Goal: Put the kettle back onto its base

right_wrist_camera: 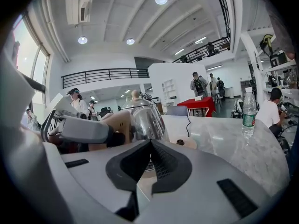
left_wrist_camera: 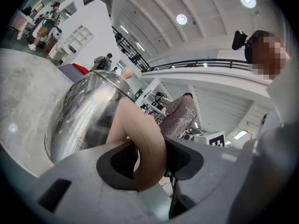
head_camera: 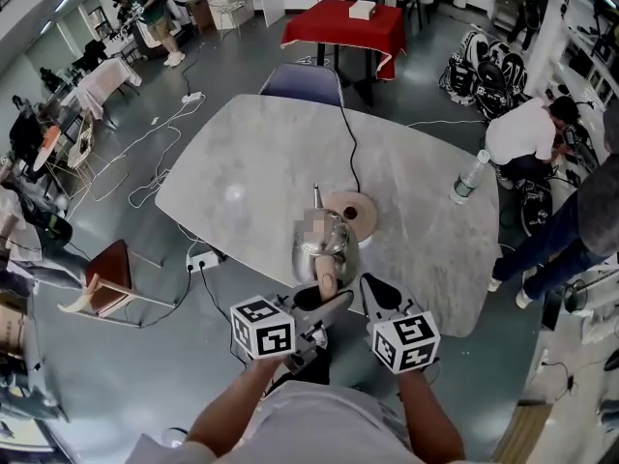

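Kettle (head_camera: pixel 334 252), steel-bodied, was directly ahead of the left gripper (left_wrist_camera: pixel 149 160), whose jaws were clamped on its tan handle (left_wrist_camera: pixel 142 139). The round base (head_camera: pixel 356 211) lay on the table (head_camera: pixel 242 162) just beyond the kettle and ahead of the right gripper (right_wrist_camera: pixel 149 157), whose jaws were closed together on nothing.

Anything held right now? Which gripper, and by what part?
Left gripper is shut on the kettle, clamping its tan handle. Right gripper is shut with nothing in it.
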